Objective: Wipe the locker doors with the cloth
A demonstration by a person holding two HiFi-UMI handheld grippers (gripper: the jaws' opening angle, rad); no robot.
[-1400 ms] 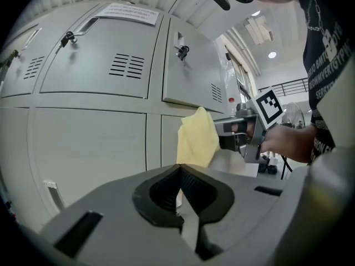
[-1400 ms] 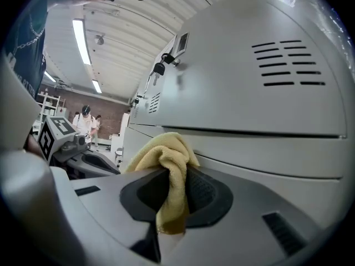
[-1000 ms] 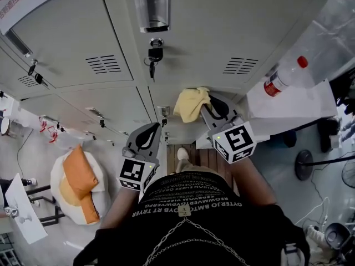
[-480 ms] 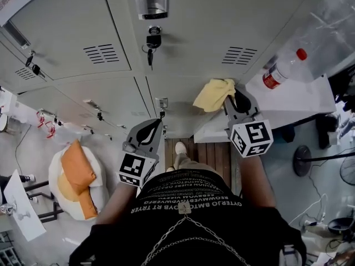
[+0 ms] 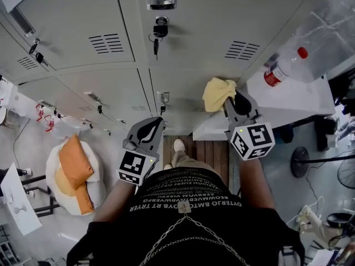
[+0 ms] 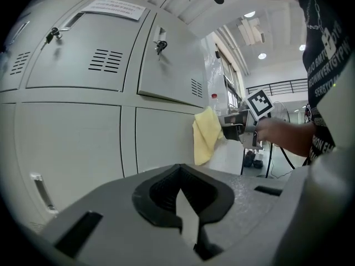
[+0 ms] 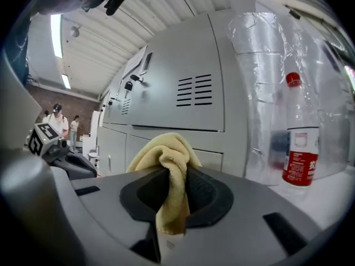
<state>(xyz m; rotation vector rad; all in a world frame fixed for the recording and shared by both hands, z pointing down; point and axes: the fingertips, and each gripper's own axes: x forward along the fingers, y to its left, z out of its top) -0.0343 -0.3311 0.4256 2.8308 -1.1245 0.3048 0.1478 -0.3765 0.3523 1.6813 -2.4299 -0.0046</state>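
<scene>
1. Right tongs clamp the yellow cloth, at the lower locker door, beside the worktop.
2. Left tongs closed, empty.
3. Likely mid-wipe; next, sweep the cloth across the door with pressure.

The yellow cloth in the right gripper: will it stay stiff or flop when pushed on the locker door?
Probably floppy: the yellow cloth hangs in folds from the right gripper. Likely light, as a small pinch holds it. It should flatten against the locker door.
</scene>
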